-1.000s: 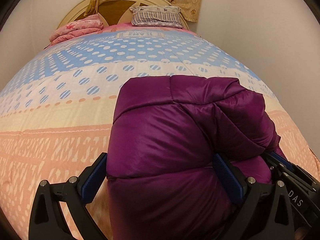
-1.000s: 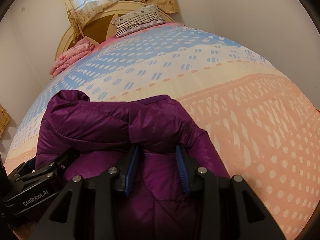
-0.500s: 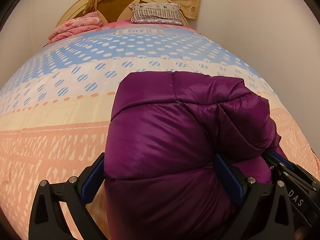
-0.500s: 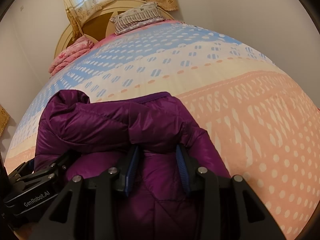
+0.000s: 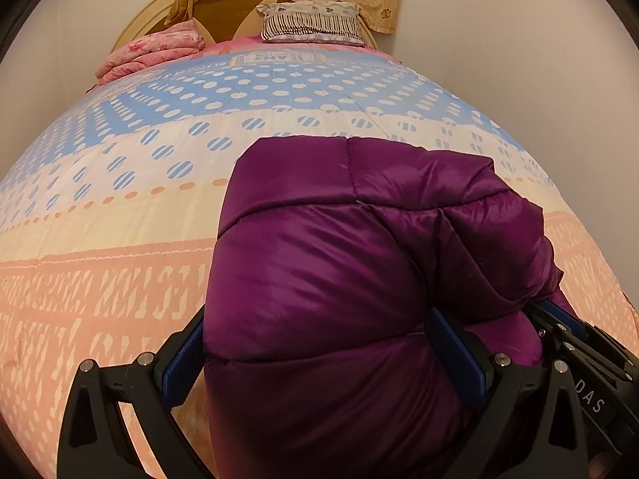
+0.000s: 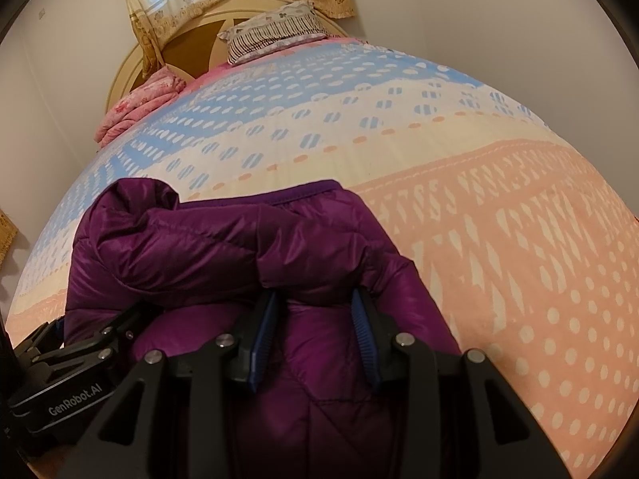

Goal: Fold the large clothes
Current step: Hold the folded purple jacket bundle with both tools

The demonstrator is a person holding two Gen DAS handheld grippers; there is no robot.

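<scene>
Your left gripper is spread wide around a thick puffed roll of the purple down jacket, both pads pressed into it. Your right gripper pinches a narrower fold of it. The jacket lies bundled just ahead of both tools on the bedspread. By the look of it, the folds are mostly made; flattening remains. The shell is glossy, quilted, springy; the bedspread is soft and dotted.

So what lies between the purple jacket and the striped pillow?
Only bare patterned bedspread between purple jacket and striped pillow, in both wrist views.
</scene>
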